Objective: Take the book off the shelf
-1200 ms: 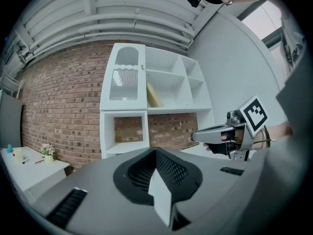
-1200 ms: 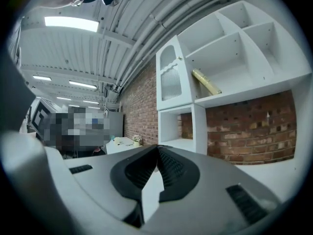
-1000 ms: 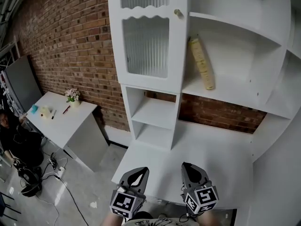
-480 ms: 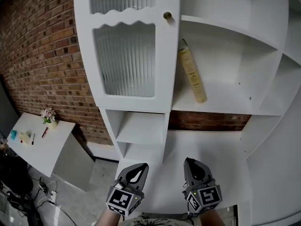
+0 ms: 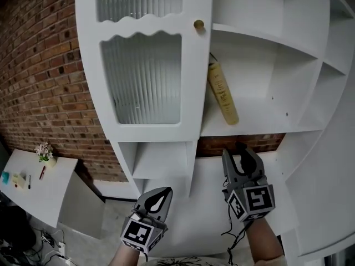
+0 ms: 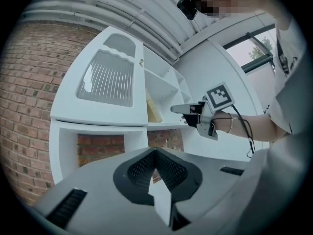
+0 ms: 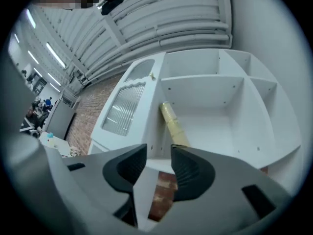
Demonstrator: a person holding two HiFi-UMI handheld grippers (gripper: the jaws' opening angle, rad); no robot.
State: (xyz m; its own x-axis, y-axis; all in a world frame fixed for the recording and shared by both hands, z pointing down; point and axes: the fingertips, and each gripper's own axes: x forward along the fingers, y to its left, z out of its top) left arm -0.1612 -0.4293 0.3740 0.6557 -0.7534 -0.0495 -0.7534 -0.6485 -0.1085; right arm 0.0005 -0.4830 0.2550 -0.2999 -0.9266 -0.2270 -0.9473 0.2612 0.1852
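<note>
A tan book [image 5: 223, 93] leans against the left wall of an open compartment of the white shelf unit [image 5: 260, 121]. It also shows in the left gripper view [image 6: 153, 110] and the right gripper view [image 7: 173, 124]. My right gripper [image 5: 242, 150] is raised just below and in front of that compartment, pointing at the book's lower end without touching it. Its jaws have just been opening and stand a little apart with nothing between them [image 7: 157, 151]. My left gripper [image 5: 165, 193] hangs lower to the left, shut and empty [image 6: 155, 153].
A cabinet door with ribbed glass [image 5: 141, 76] and a brass knob [image 5: 198, 24] stands left of the book. Small open cubbies [image 5: 161, 159] sit under it above a white desk top [image 5: 205, 215]. A brick wall [image 5: 39, 65] and a small table [image 5: 33, 176] lie to the left.
The shelf has come closer in the head view. My right gripper has risen toward the book's compartment and its jaws have parted. The left gripper has stayed low and shut.
</note>
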